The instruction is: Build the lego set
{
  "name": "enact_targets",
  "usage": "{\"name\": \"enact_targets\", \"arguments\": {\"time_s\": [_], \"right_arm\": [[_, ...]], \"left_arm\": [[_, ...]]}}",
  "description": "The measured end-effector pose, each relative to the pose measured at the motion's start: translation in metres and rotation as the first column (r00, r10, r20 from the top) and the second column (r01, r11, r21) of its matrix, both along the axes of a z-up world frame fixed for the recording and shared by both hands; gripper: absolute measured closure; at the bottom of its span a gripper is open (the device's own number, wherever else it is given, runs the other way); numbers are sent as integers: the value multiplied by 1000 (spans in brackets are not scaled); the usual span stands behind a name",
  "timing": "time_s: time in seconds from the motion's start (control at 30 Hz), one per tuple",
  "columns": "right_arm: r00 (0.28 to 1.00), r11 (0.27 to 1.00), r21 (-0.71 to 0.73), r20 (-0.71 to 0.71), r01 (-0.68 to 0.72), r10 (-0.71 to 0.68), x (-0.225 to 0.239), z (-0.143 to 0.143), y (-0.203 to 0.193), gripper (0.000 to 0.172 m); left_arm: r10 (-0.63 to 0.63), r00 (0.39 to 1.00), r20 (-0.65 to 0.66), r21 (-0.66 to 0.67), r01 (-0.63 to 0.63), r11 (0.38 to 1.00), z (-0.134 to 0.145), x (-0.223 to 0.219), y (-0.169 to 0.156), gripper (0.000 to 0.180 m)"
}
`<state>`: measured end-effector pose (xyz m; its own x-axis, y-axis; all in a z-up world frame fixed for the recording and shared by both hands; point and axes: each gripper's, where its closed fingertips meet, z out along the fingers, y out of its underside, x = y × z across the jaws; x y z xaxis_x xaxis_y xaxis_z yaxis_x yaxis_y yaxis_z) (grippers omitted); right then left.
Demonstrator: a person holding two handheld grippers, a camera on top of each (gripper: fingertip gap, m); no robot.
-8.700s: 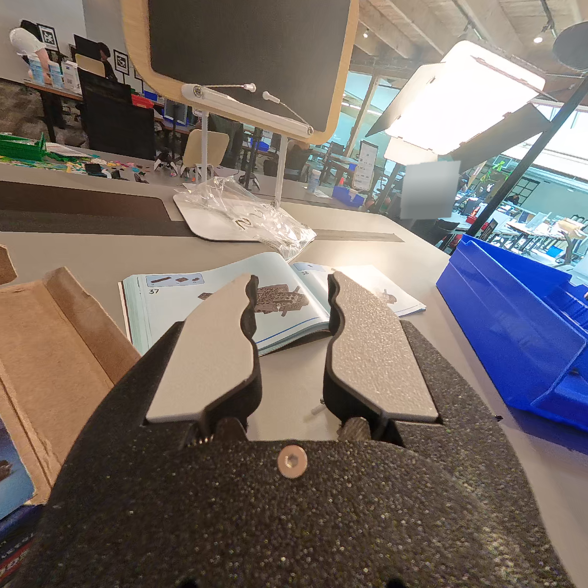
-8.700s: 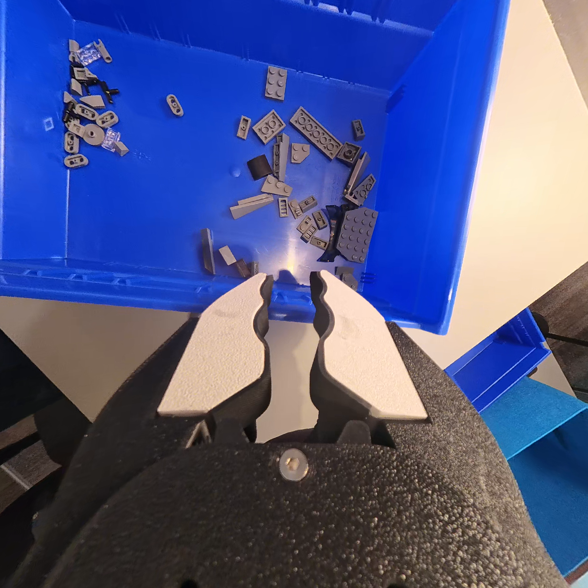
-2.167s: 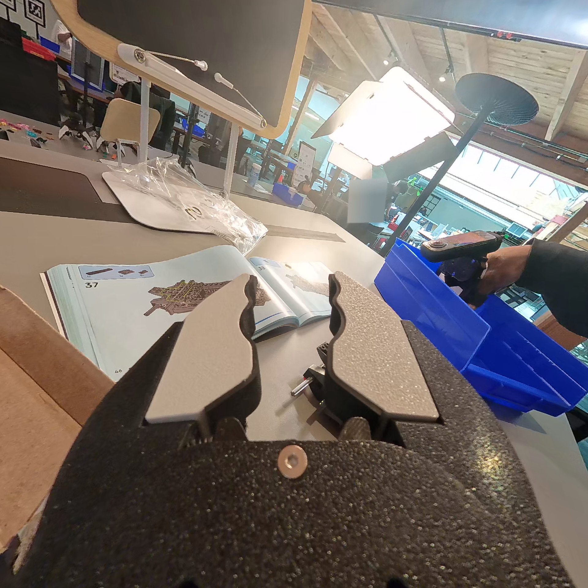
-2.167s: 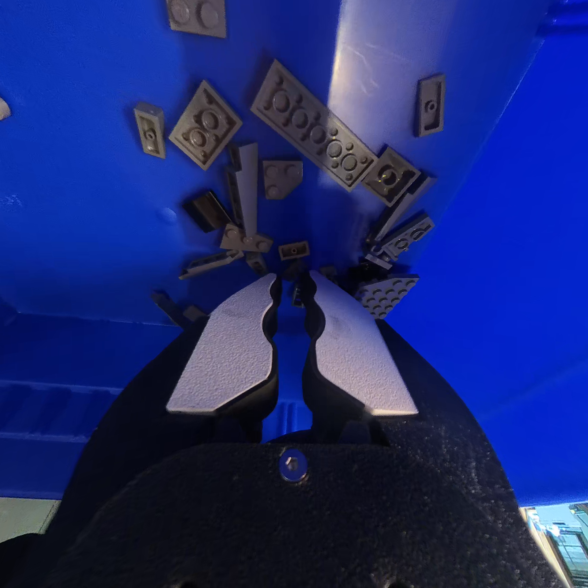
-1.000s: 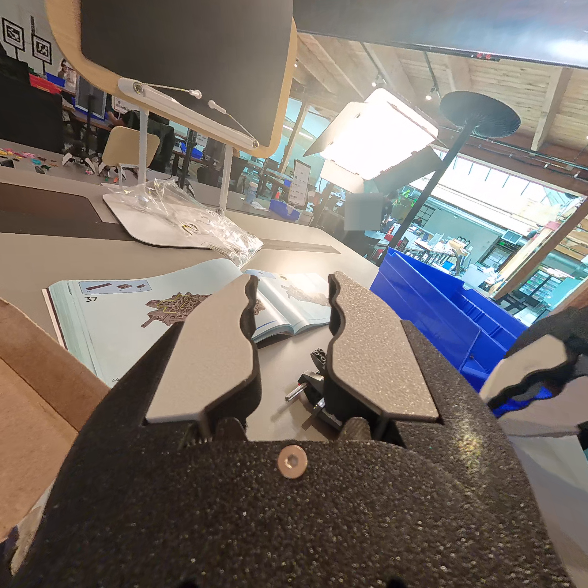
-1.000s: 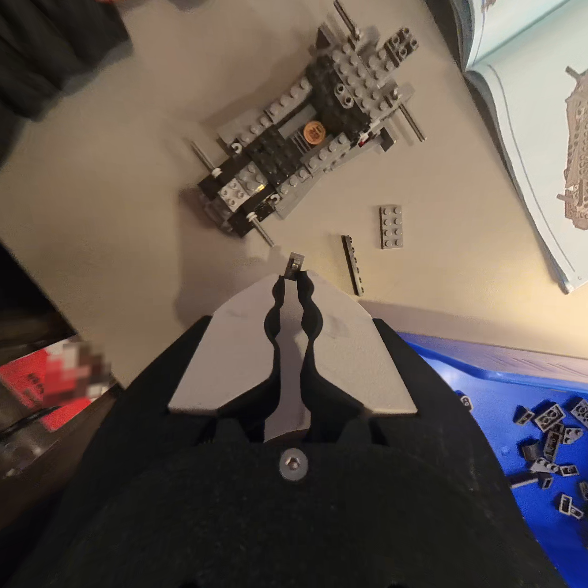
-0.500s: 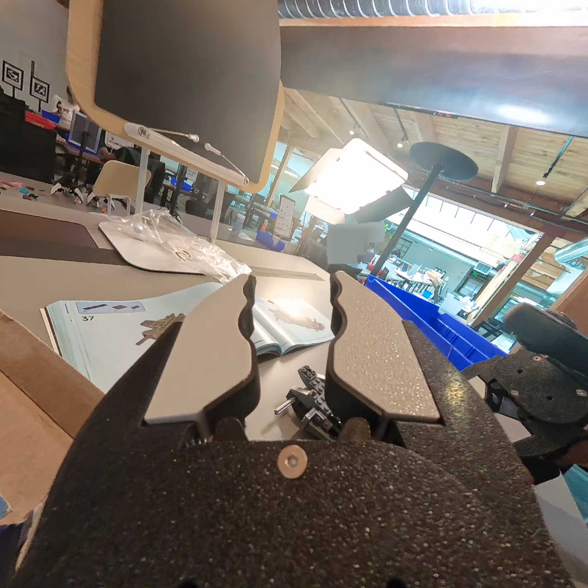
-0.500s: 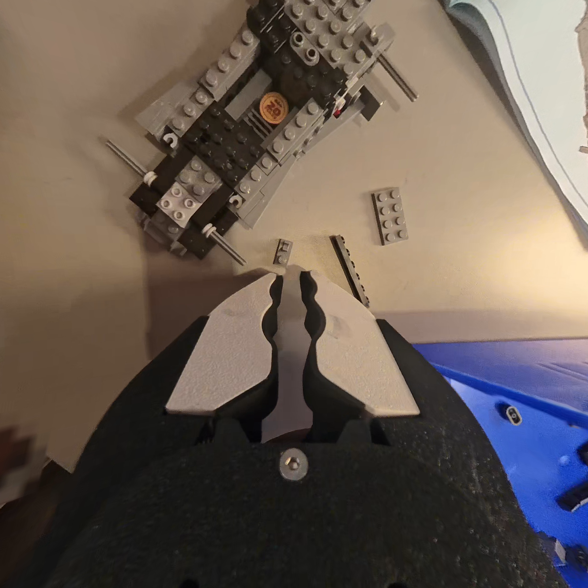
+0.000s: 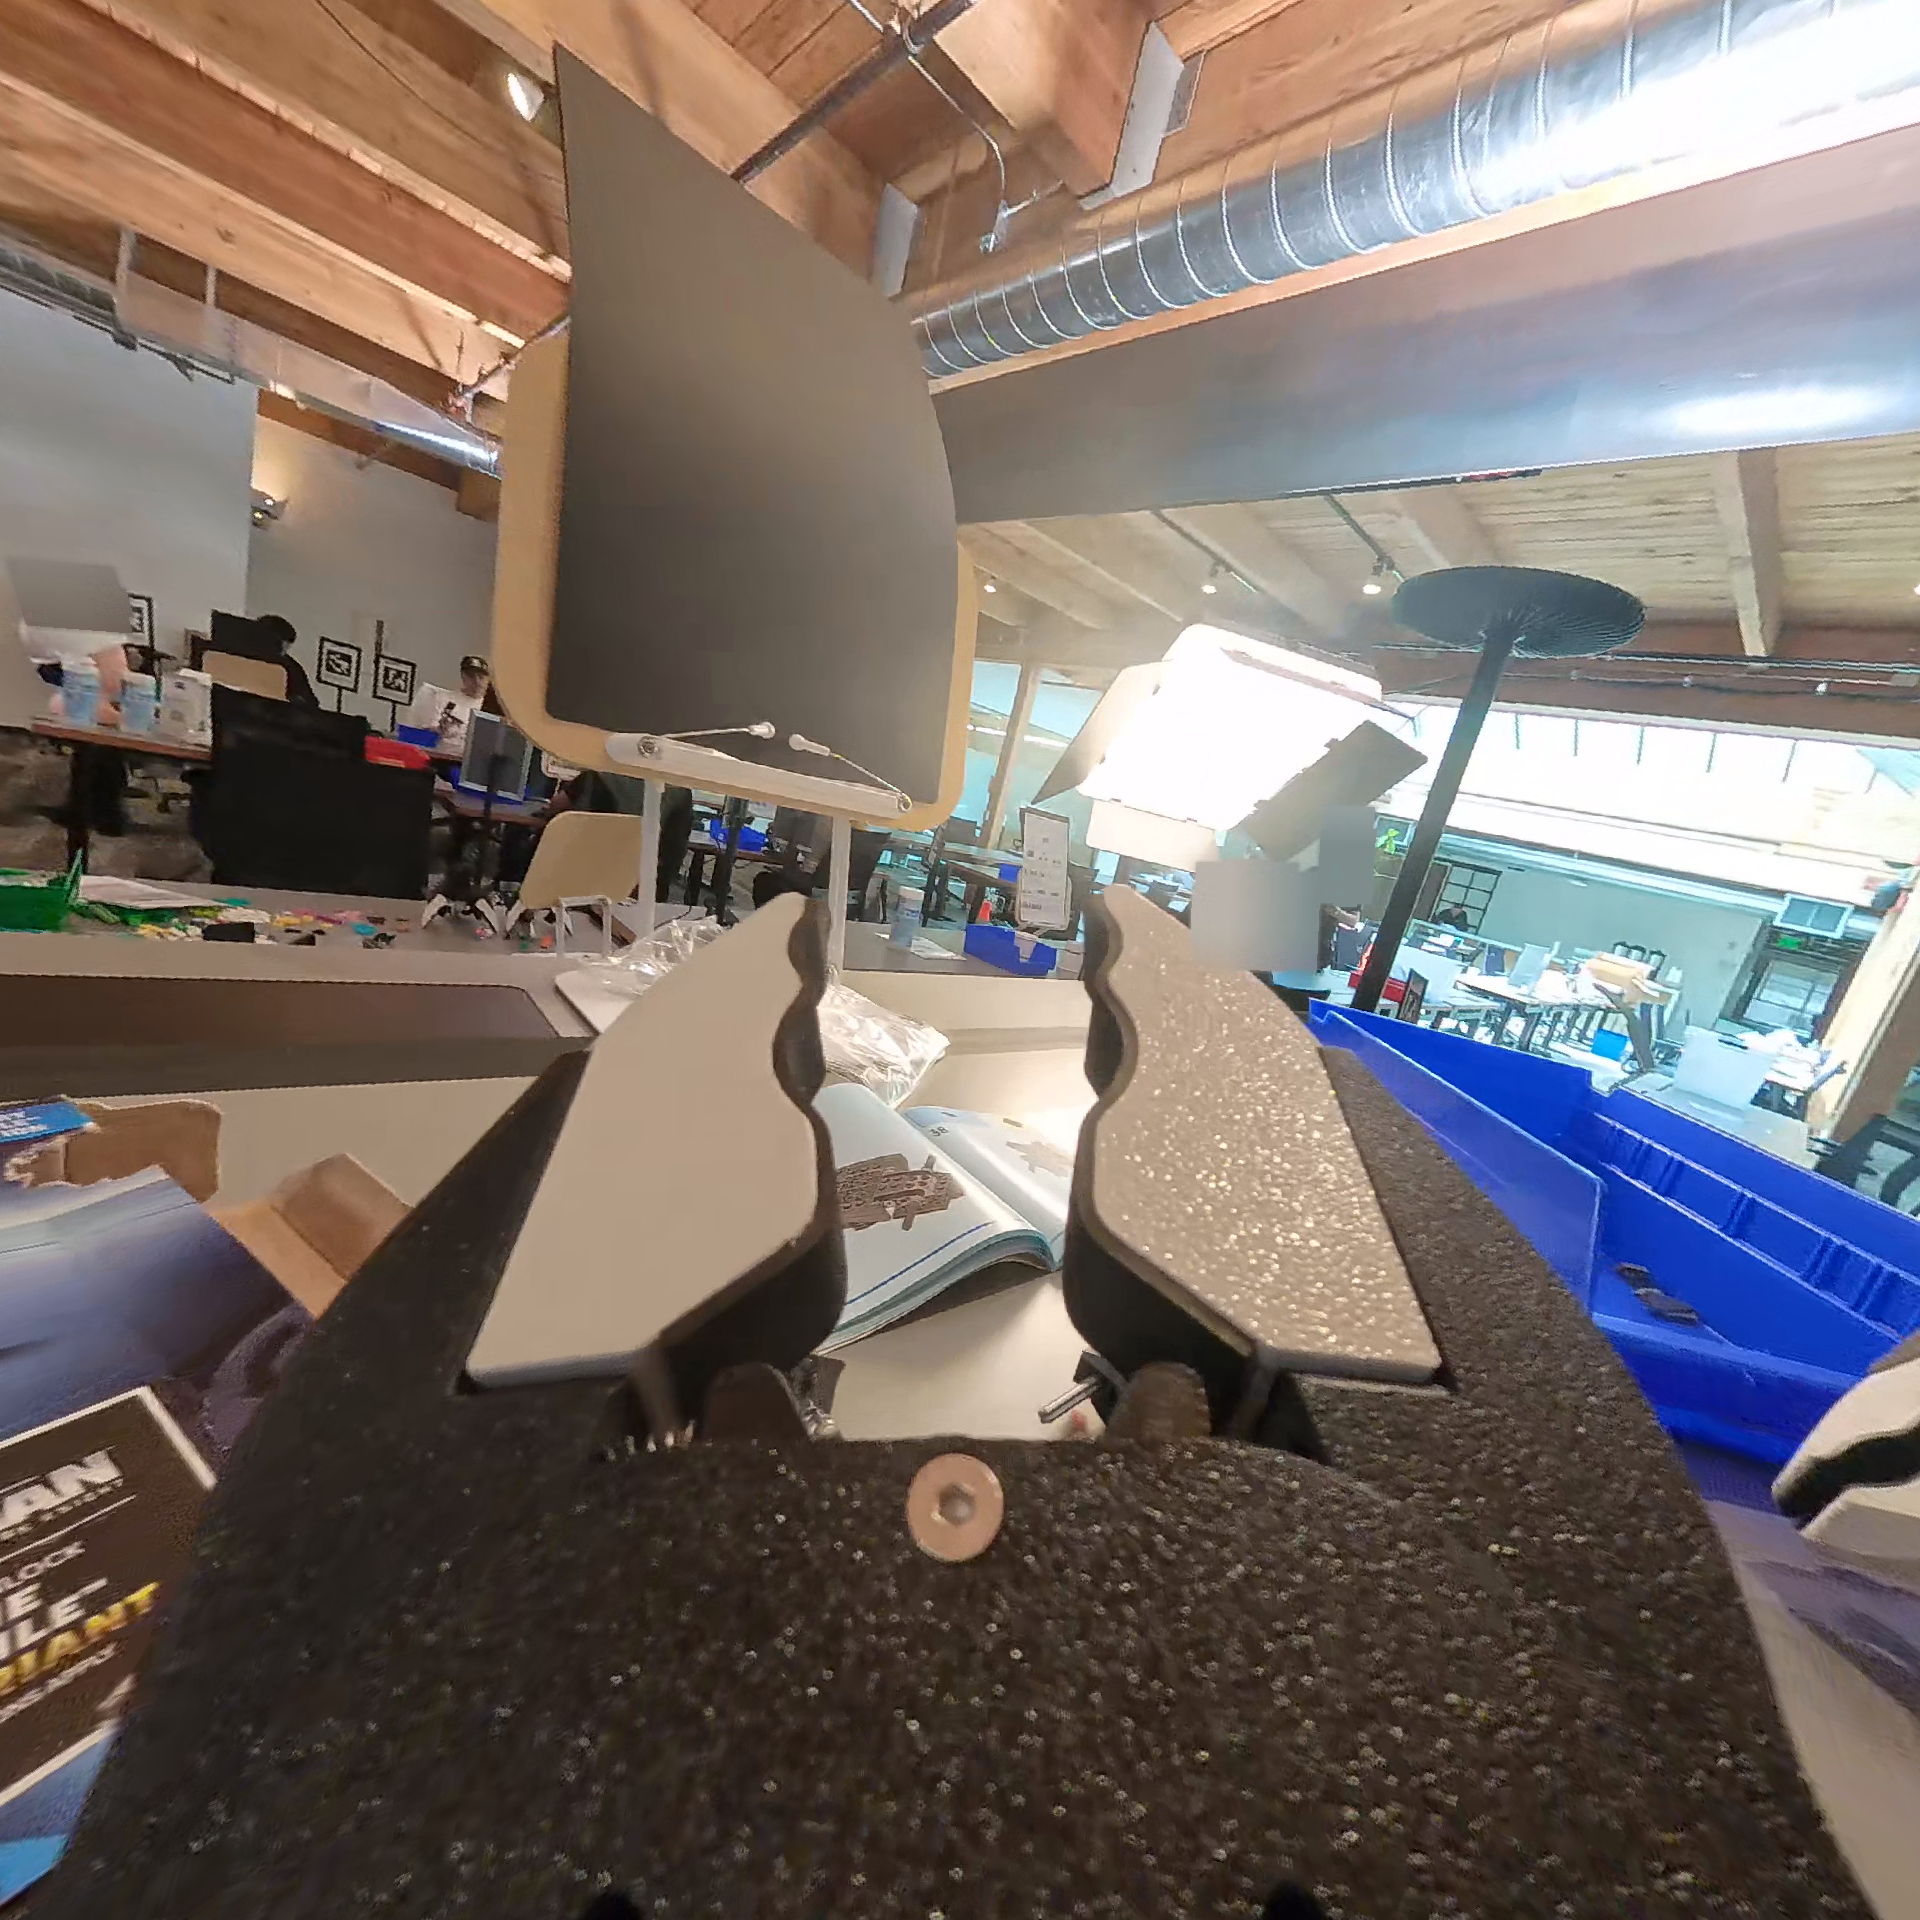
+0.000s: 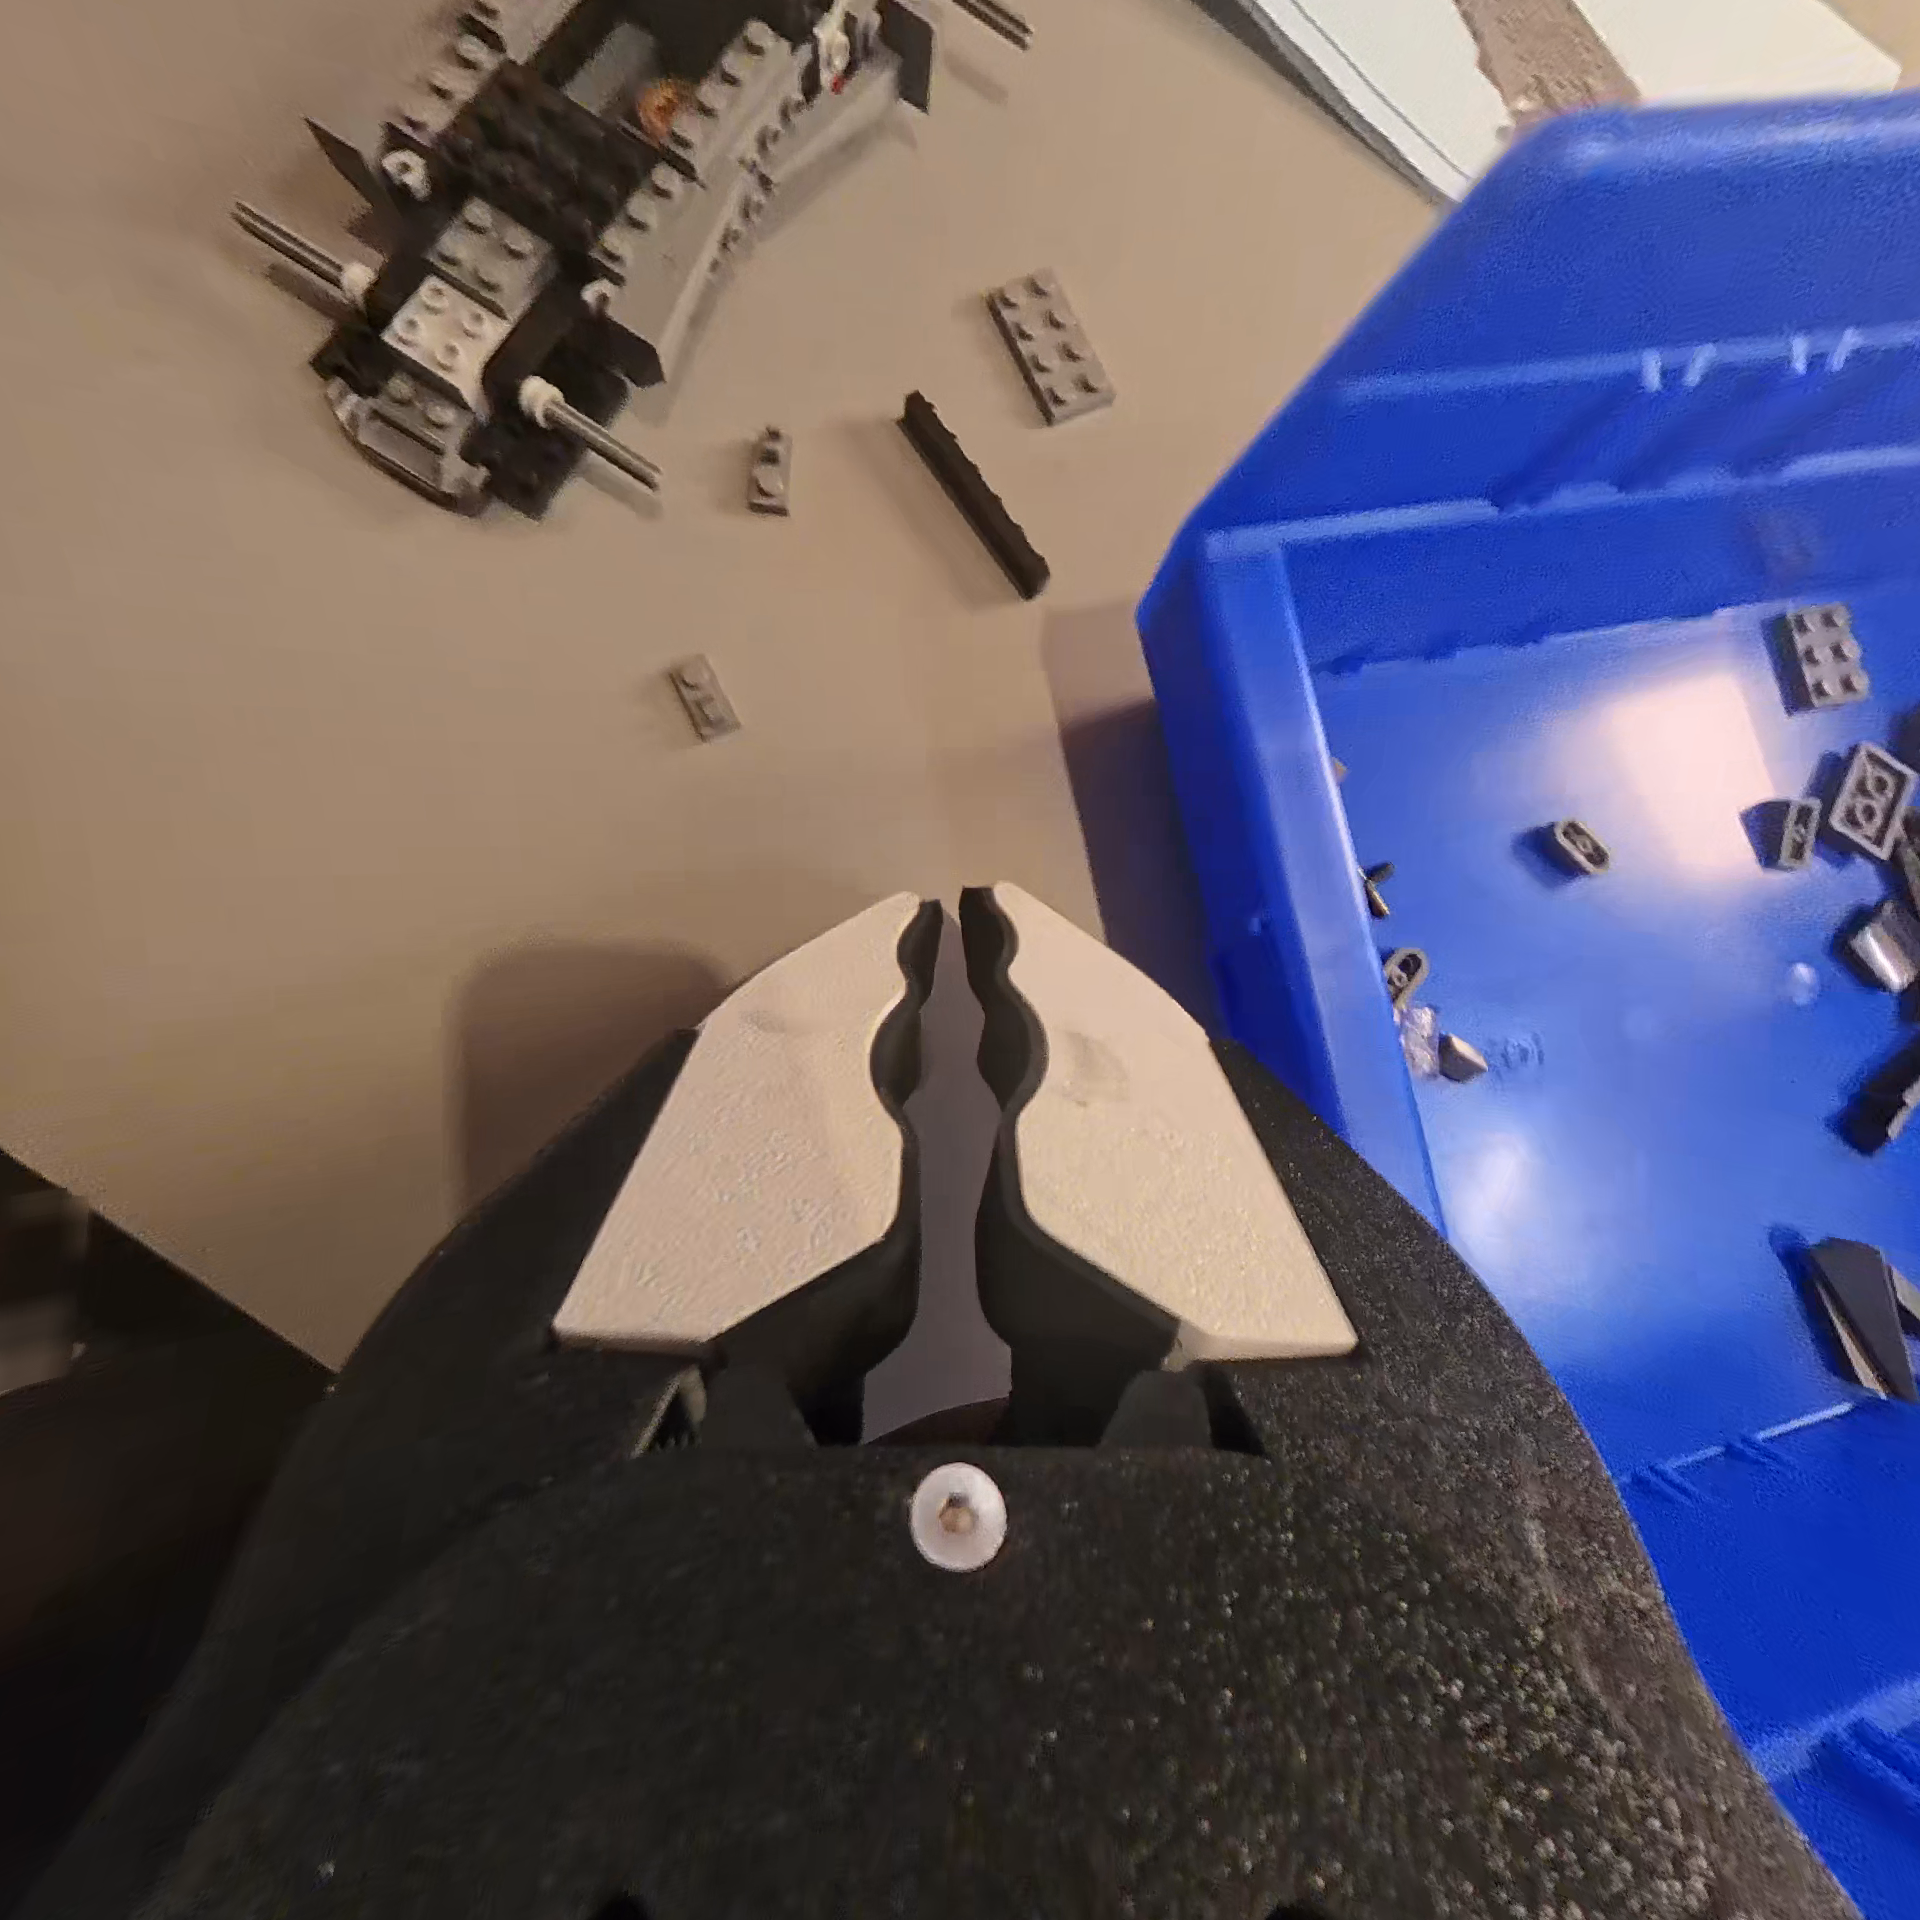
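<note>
Both my grippers hang empty over a grey table. My right gripper has its jaws nearly together, only a sliver of tabletop showing between the tips, nothing in them. It hovers beside the wall of a blue bin strewn with small grey and black bricks.

Nearest ahead lies a small grey plate, flat on the table. Beyond it are a second small grey piece, a long black strip, a grey studded plate and a part-built grey-and-black brick model.

The small plate looks light, rigid and smooth. By my reckoning, its thin long edges offer the only hold, and a tight one.

My left gripper is raised, jaws wide apart on nothing. Between them shows an open instruction booklet, with a clear plastic bag behind.
</note>
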<state>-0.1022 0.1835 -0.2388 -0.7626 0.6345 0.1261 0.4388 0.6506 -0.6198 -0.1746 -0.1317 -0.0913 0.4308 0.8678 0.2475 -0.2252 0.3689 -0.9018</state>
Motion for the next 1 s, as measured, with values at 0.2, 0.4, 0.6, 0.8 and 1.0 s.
{"name": "enact_targets", "arguments": {"time_s": [0.2,0.4,0.6,0.8,1.0], "right_arm": [[998,999,19,-36,44,-44,-14,-9,27,170],[997,999,32,-60,40,-38,-28,-13,40,170],[998,1000,-30,-56,6,-8,-38,-8,35,168],[987,976,-159,-86,-148,135,-39,8,-30,166],[981,974,-152,-118,-170,153,-60,2,-55,165]], "left_arm": [[5,1000,-28,-27,-6,1000,1,0,0,149],[-32,998,-46,-57,29,998,0,-1,9,160],[-140,990,-24,-52,139,989,-2,-4,30,159],[-183,979,89,-48,188,981,-11,-26,46,131],[-208,963,170,-133,232,964,0,-61,61,119]]}}
